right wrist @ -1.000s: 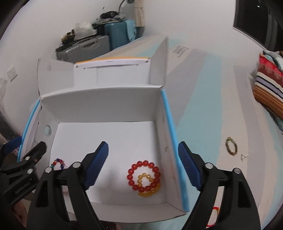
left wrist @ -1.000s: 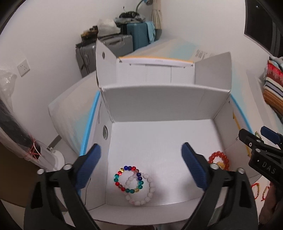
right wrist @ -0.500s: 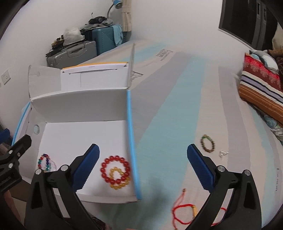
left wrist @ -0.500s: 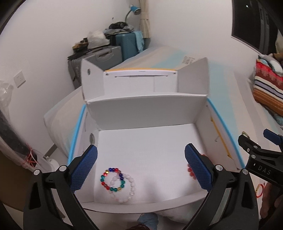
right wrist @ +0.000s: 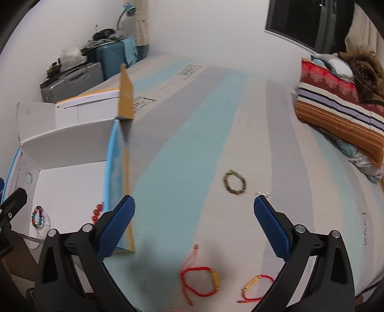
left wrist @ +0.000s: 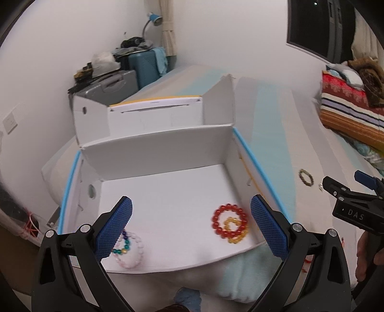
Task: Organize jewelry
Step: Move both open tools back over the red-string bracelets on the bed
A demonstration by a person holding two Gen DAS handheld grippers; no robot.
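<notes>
A white cardboard box (left wrist: 156, 148) with blue edges lies open on the bed. Inside it rest a red bead bracelet (left wrist: 229, 222) around a yellow one (left wrist: 236, 230), and a multicoloured bracelet (left wrist: 122, 244) overlapping a pale pink one (left wrist: 134, 254). My left gripper (left wrist: 190, 224) hangs open over the box floor, empty. My right gripper (right wrist: 194, 224) is open and empty above the striped bedsheet, right of the box (right wrist: 72, 182). On the sheet lie a green-brown bead bracelet (right wrist: 234, 182), small silver earrings (right wrist: 262, 193) and two red cord bracelets (right wrist: 199, 279) (right wrist: 255, 286) with gold tubes.
Striped folded blankets (right wrist: 340, 115) lie at the right of the bed. Suitcases (left wrist: 115, 84) and a blue lamp (left wrist: 154, 20) stand against the far wall. The box's raised flaps (left wrist: 219, 100) stand behind its floor. A dark window (right wrist: 307, 21) is at upper right.
Both grippers have swung to the right. The right one has left the box, opened wider and now looks over the sheet with the loose jewelry. The left view now shows the red bracelet.
</notes>
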